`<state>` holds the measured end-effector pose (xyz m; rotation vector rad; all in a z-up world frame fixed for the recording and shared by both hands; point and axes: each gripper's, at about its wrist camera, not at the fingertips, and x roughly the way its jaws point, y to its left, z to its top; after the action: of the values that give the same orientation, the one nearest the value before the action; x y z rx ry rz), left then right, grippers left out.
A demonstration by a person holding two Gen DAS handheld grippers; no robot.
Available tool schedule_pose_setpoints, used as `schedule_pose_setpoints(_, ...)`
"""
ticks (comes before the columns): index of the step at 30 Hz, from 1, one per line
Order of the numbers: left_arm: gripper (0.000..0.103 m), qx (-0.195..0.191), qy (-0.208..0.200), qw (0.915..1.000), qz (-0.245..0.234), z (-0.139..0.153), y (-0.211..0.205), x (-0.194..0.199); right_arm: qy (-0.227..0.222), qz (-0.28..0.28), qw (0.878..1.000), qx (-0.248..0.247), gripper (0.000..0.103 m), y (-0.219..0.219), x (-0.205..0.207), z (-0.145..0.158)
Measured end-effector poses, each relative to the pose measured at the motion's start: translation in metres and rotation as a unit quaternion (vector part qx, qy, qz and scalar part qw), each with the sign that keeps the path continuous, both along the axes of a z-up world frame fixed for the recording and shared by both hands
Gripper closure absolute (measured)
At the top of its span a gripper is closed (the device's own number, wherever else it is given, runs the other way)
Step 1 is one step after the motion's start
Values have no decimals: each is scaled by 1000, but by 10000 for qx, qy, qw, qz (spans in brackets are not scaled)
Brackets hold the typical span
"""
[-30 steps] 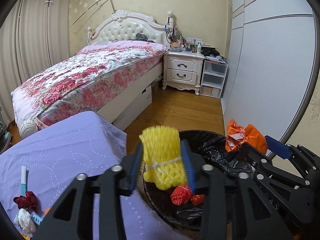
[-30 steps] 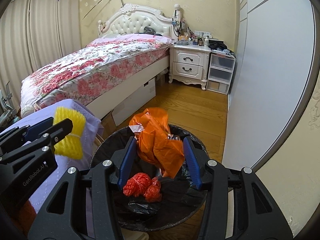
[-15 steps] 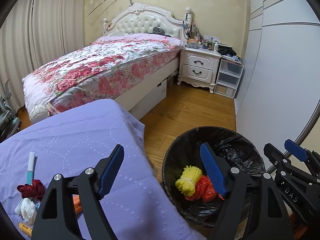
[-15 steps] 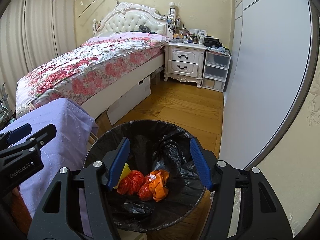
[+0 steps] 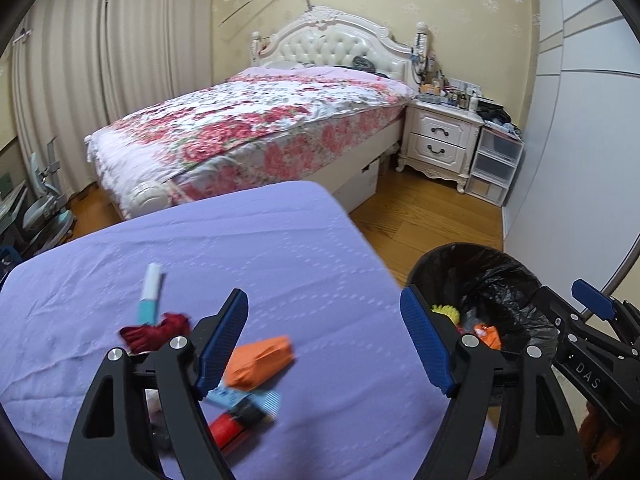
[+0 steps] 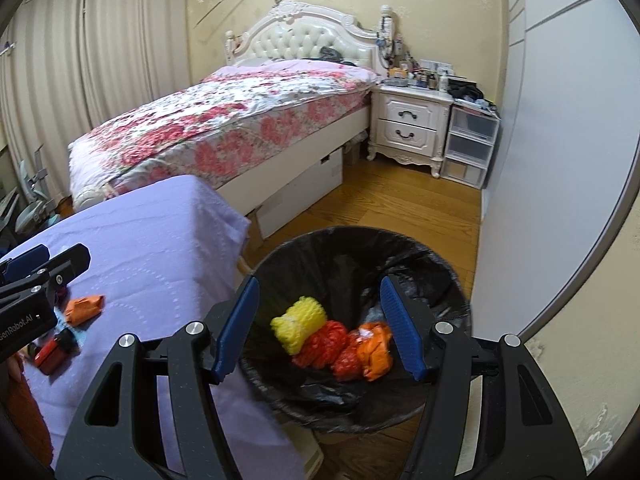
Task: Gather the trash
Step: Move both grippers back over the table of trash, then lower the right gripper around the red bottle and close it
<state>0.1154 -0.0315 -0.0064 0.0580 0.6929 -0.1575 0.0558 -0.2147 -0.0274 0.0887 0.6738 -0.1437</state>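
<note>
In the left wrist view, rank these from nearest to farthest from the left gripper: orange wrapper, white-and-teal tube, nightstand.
From the left gripper:
1. Orange wrapper, on the purple cloth just inside its left finger.
2. White-and-teal tube, farther up the cloth, to the left.
3. Nightstand, across the room beside the bed.

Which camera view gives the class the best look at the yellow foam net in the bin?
The right wrist view: the yellow foam net lies in full sight at the bottom of the black-lined bin, beside red and orange scraps. In the left wrist view only a yellow sliver peeks out past a claw finger.
</note>
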Motion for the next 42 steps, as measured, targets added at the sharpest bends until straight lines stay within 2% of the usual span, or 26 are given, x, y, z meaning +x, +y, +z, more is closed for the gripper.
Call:
schedule_pose_setpoints(14,27,197,141,9954,926,-11,98,-48,134,1195,9927,12,41,100,-15,2)
schedule_pose_setpoints(26,27,143,267,9853,1679,-24,179,-69,448,2123,9761,-113,41,197,-19,-8)
schedule_pose_setpoints(32,27,-1,292,9816,1889,-28,207,-75,617,2228,9728,-148,41,227,-15,-18)
schedule_pose_setpoints(36,27,-103,329,9810,1907,-32,215,-80,723,2224,9715,-392,41,242,-12,-26)
schedule_pose_setpoints(42,27,-209,399,9822,1822,-38,213,-81,802,2172,9713,-536,41,237,-17,-32)
